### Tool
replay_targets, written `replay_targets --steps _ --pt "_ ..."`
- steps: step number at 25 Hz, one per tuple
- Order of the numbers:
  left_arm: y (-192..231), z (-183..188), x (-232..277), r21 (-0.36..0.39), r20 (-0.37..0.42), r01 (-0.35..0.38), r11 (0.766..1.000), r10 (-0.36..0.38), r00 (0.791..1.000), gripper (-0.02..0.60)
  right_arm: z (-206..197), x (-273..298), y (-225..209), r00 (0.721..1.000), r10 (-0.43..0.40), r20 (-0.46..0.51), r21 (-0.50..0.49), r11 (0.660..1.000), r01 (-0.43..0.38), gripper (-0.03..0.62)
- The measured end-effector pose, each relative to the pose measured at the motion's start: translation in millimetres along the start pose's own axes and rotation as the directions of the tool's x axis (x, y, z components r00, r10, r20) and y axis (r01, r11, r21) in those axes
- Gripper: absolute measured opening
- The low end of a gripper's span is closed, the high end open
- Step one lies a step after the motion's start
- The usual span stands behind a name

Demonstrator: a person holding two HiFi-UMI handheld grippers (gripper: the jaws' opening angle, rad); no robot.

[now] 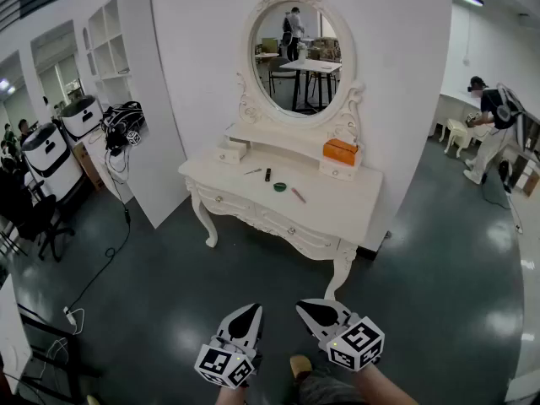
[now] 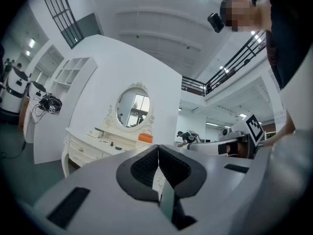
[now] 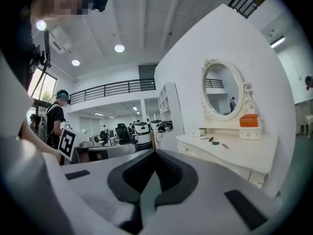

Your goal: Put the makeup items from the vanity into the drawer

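A white vanity (image 1: 337, 201) with an oval mirror (image 1: 295, 57) stands against the wall a few steps ahead. Its top carries a thin pencil (image 1: 253, 171), a black tube (image 1: 267, 175), a round green compact (image 1: 279, 186) and a pink stick (image 1: 299, 195). The front drawers (image 1: 287, 226) are closed. Low in the head view, far short of the vanity, my left gripper (image 1: 251, 310) and right gripper (image 1: 305, 306) are both shut and hold nothing. The left gripper view shows its pads (image 2: 146, 168) pressed together, with the vanity (image 2: 83, 148) small at the left. In the right gripper view the vanity (image 3: 234, 148) lies at the right.
An orange box (image 1: 341, 151) sits on the vanity's small raised drawer unit. A white shelf partition (image 1: 135, 74), white machines (image 1: 51, 154) and floor cables (image 1: 101, 260) are at the left. A person (image 1: 489, 125) works at the far right. Dark floor lies between me and the vanity.
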State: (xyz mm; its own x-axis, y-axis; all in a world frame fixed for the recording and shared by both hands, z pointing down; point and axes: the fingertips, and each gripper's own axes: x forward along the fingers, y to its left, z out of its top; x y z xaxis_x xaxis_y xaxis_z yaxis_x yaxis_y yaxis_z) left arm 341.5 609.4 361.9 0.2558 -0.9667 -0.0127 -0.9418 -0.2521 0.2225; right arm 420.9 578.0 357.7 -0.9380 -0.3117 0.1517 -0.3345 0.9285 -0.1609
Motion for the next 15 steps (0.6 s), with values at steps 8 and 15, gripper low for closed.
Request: replay_targets --steps 8,15 --pt "45 7 76 -0.011 0.003 -0.030 0.999 0.030 1.000 0.014 17 60 -68 1.000 0.029 -0.012 -0.017 0.999 -0.029 0.021" --pt "70 3 124 -0.015 -0.008 -0.065 0.998 0.065 0.998 0.014 21 94 -114 0.997 0.068 -0.035 -0.023 0.997 -0.068 0.021"
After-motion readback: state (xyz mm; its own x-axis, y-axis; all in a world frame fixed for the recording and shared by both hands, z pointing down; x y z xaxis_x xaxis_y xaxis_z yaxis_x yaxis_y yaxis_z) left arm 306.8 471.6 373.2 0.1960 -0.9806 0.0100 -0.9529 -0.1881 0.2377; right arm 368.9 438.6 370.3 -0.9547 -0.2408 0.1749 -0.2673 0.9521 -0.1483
